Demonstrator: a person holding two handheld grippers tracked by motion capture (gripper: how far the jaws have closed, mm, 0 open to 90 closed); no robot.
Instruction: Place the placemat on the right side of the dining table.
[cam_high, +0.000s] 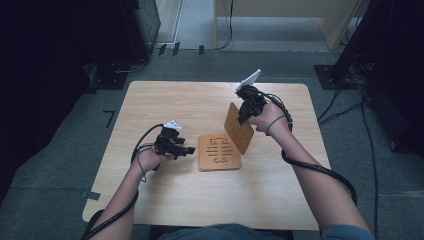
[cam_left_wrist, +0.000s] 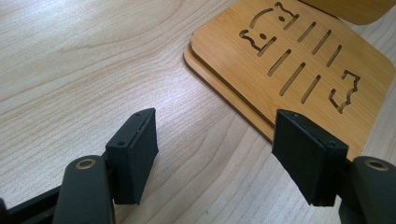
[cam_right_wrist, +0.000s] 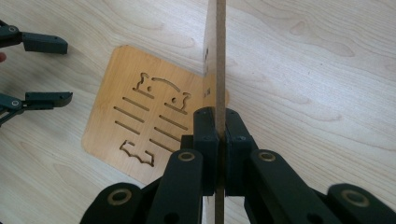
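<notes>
A light wooden table (cam_high: 165, 100) carried a flat stack of bamboo coasters (cam_high: 218, 152) with cat cut-outs near its middle. Just right of the stack, the right gripper (cam_right_wrist: 217, 135) clamped a lifted coaster (cam_high: 238, 127) on edge. Left of the stack, the left gripper (cam_left_wrist: 215, 149) stood spread, holding nothing.

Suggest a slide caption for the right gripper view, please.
Right gripper clamps an upright wooden board edge-on above a flat board.

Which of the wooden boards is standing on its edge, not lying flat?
The raised wooden board, clamped by the right hand-held gripper. The other boards lie flat, stacked on the table, showing a cut-out pattern.
</notes>
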